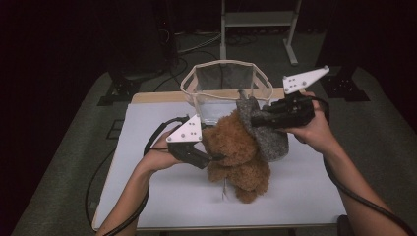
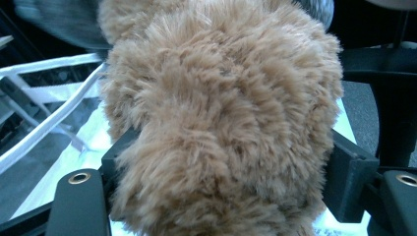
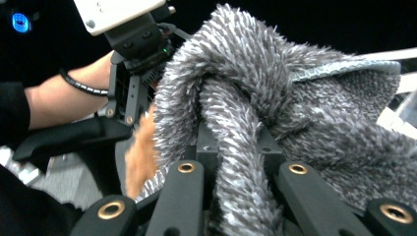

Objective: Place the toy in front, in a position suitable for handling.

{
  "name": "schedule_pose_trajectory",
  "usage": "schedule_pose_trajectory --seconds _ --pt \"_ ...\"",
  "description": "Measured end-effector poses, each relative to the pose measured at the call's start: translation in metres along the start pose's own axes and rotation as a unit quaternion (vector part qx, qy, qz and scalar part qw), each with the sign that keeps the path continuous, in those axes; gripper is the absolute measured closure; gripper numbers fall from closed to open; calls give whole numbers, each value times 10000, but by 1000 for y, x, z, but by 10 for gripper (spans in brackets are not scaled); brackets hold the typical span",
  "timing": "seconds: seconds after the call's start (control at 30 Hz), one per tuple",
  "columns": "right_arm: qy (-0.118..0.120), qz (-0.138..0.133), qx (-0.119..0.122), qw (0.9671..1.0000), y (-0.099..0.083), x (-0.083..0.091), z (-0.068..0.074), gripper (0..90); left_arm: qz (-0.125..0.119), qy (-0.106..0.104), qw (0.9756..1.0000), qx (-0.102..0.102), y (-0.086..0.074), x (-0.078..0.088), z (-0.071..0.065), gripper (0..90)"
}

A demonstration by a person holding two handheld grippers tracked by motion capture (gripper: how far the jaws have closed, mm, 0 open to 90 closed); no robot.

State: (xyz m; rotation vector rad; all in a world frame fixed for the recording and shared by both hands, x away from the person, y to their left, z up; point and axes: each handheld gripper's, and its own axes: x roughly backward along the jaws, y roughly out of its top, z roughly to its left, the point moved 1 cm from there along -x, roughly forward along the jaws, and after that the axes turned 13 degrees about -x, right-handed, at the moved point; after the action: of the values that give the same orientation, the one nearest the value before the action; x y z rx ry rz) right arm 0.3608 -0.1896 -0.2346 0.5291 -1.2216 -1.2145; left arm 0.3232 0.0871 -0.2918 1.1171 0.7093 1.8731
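One brown plush bear (image 1: 236, 152) is here, and one grey fuzzy cloth (image 1: 265, 132). One white mesh basket (image 1: 226, 81) stands at the far edge of one white tabletop (image 1: 305, 196). Two hand-held grippers count: the left hand-held gripper (image 1: 216, 158) and the right hand-held gripper (image 1: 253, 119).

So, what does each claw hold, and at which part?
Left claw: the brown plush bear, gripped on its furry body. Right claw: the grey fuzzy cloth, pinched on a fold.
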Motion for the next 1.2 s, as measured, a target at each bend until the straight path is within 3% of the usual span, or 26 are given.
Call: schedule_pose_trajectory --seconds 0.17,0.3,0.37,0.47,0.6,0.67,0.7,0.83,1.1,1.2 --pt "9 792 208 9966 27 -21 7 775 120 -41 9999 -106 7 -9 0 250" --pt "14 1159 311 9928 36 -38 14 773 203 -58 9996 -182 11 -12 -2 240" --pt "-81 1253 356 9914 34 -42 14 775 301 -37 9995 -110 10 -13 -2 194" --pt "-69 1115 235 9935 26 -40 10 778 248 14 9996 114 10 -13 0 114" --pt "25 881 196 9959 19 -39 9 779 224 19 9995 215 17 -21 1 65" --pt "22 906 248 9956 18 -44 12 778 322 -31 9994 146 19 -24 -1 83" --pt "-18 944 264 9952 18 -45 14 778 350 -39 9993 123 19 -24 -1 136" --pt "-54 939 348 9950 18 -40 16 776 225 -125 9996 65 17 -19 -2 253" --pt "-504 770 246 9955 22 -13 5 774 278 -161 9994 -108 19 -12 -6 253" --pt "-426 825 216 9954 21 -17 4 773 303 -211 9992 -165 23 -13 -7 242"
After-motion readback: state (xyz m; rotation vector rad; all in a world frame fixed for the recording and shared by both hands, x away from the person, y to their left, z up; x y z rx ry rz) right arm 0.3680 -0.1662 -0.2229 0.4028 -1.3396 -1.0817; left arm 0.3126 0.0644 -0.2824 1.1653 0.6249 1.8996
